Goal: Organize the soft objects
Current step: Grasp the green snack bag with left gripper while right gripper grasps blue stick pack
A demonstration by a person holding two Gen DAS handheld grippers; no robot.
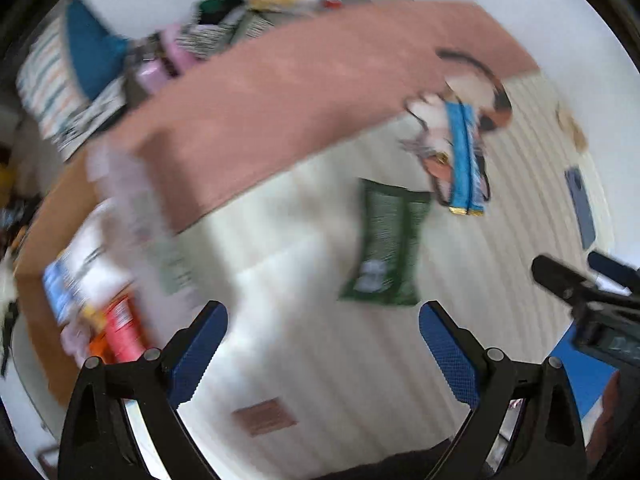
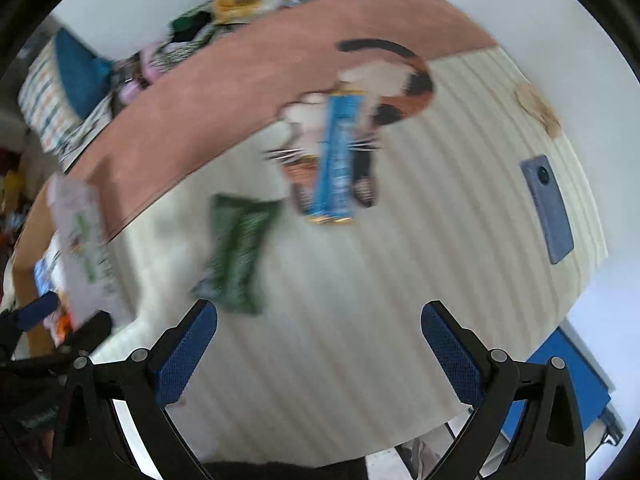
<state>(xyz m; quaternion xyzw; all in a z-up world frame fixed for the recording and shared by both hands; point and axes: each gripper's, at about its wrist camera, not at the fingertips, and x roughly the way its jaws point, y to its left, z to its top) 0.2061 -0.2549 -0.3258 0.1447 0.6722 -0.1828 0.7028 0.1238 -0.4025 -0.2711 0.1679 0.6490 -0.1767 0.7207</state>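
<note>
Your left claw [image 1: 320, 344] and right claw [image 2: 320, 344] both stand wide apart, gripping nothing. Motion blur obscures the green packet [image 2: 236, 256] and the blue packet [image 2: 338, 156]; their print is unreadable.

Striped cream cloth [image 2: 360, 300] bearing: green packet [image 2: 236, 256], blue packet [image 2: 336, 156] lying on a cat-shaped plush [image 2: 384, 96], grey phone [image 2: 548, 208] well apart at right. Right gripper [image 2: 320, 344] — jaws wide, empty. Pink cover [image 2: 240, 80] behind — blurred.
</note>
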